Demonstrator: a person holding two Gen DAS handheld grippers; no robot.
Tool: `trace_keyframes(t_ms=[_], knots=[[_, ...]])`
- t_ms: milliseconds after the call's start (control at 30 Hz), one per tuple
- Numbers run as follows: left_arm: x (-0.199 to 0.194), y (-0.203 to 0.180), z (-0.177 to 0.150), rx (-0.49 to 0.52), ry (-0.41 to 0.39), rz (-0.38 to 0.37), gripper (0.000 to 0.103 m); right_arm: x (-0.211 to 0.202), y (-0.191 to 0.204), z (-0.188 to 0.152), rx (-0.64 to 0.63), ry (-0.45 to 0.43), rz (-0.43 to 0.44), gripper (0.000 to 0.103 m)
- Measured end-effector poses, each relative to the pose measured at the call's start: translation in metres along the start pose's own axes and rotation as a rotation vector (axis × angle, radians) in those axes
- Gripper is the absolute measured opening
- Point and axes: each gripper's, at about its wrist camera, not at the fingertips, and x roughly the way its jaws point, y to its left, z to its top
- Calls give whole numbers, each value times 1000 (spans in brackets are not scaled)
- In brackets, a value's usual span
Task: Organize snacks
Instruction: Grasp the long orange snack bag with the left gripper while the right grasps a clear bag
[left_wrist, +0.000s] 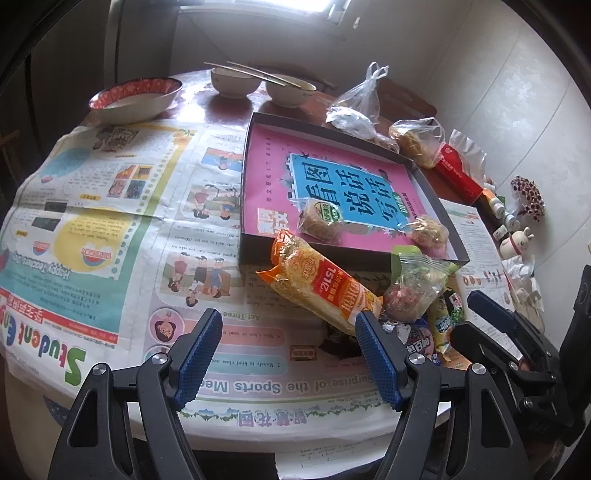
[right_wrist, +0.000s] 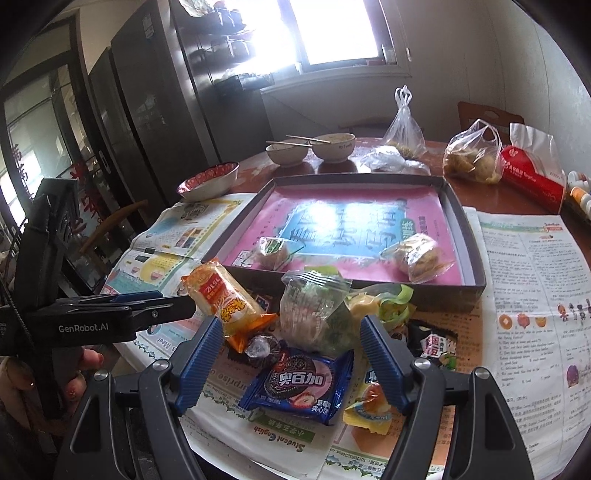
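A shallow dark box lined with a pink and blue sheet holds two wrapped round cakes. In front of it lies a pile of snacks: an orange noodle pack, a clear green-topped bag, a blue cookie pack, a yellow packet and a dark packet. My left gripper is open, low over the newspaper, left of the pile. My right gripper is open above the pile.
Newspaper covers the round table. Three bowls, two with chopsticks, stand at the far side. Plastic bags of food, a red tissue pack and small figurines crowd the right.
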Motion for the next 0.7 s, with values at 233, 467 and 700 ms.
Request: trace_keyframes(t_ms=[233, 467, 700], knots=[[11, 3, 1, -38, 22, -53, 76, 11, -4, -1, 24, 25, 6, 76], [26, 4, 4, -84, 48, -125, 76, 22, -1, -2, 11, 44, 3, 75], [35, 1, 6, -89, 58, -169, 76, 33, 1, 1, 15, 52, -13, 68]])
